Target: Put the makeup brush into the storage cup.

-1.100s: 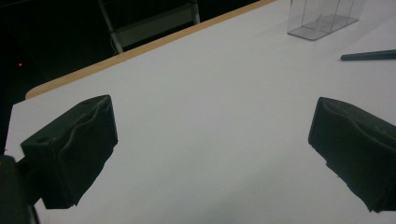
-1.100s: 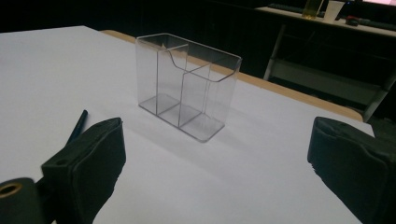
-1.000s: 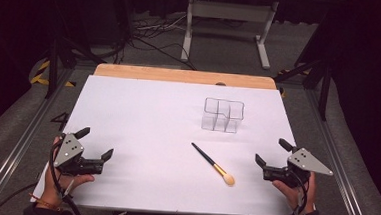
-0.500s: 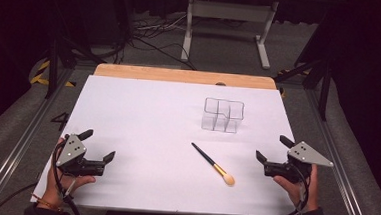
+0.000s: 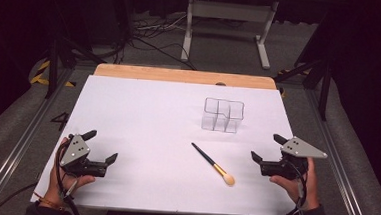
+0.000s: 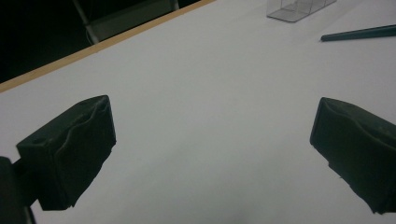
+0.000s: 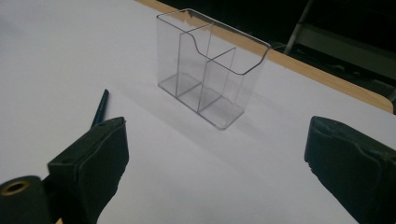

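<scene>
Left tongs (image 5: 99,147) and right tongs (image 5: 264,147) gape wide, empty, flanking the worktop (image 5: 142,119). Between them a makeup brush (image 5: 213,163) lies near a clear organizer (image 5: 222,115), likely its destination.

A dim lab or studio: white-covered table (image 5: 143,109), floor cables (image 5: 153,32) (tangled), metal stand legs (image 5: 229,12).

A white table (image 5: 142,119) with a wooden far edge stands before a metal stand (image 5: 229,12) and what look like floor cables (image 5: 156,27).
</scene>
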The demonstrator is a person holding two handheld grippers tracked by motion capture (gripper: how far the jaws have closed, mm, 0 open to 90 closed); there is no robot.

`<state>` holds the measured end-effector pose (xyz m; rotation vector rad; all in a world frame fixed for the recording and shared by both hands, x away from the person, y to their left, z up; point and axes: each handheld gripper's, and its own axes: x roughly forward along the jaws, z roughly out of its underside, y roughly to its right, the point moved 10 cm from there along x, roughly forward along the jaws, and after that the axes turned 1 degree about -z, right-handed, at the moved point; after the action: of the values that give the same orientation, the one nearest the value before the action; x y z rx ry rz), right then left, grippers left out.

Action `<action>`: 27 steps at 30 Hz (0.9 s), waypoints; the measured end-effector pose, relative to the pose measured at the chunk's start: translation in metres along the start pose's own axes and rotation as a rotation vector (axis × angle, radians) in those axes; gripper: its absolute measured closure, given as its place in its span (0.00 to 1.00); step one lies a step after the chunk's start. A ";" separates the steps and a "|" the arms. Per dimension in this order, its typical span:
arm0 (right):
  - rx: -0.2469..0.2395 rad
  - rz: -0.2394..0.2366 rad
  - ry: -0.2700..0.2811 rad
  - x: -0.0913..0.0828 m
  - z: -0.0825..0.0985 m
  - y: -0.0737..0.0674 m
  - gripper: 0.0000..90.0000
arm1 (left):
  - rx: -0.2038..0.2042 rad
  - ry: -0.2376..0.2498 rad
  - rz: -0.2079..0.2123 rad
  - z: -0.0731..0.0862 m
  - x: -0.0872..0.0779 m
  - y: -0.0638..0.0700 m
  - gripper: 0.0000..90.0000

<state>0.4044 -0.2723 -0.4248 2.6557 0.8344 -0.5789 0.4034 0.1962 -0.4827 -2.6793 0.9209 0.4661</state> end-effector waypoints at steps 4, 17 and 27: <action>-0.025 -0.034 -0.051 0.005 0.000 -0.007 0.11 | 0.007 -0.010 0.001 0.001 0.001 0.000 0.01; -0.084 -0.143 -0.236 0.018 -0.001 -0.030 0.12 | 0.024 -0.022 0.011 0.002 0.001 0.002 0.01; -0.124 -0.183 -0.323 0.023 -0.005 -0.043 0.12 | 0.026 -0.024 0.019 0.002 0.003 0.004 0.01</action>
<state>0.3976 -0.2256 -0.4383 2.3048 0.9827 -0.9389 0.4026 0.1925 -0.4866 -2.6377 0.9404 0.4861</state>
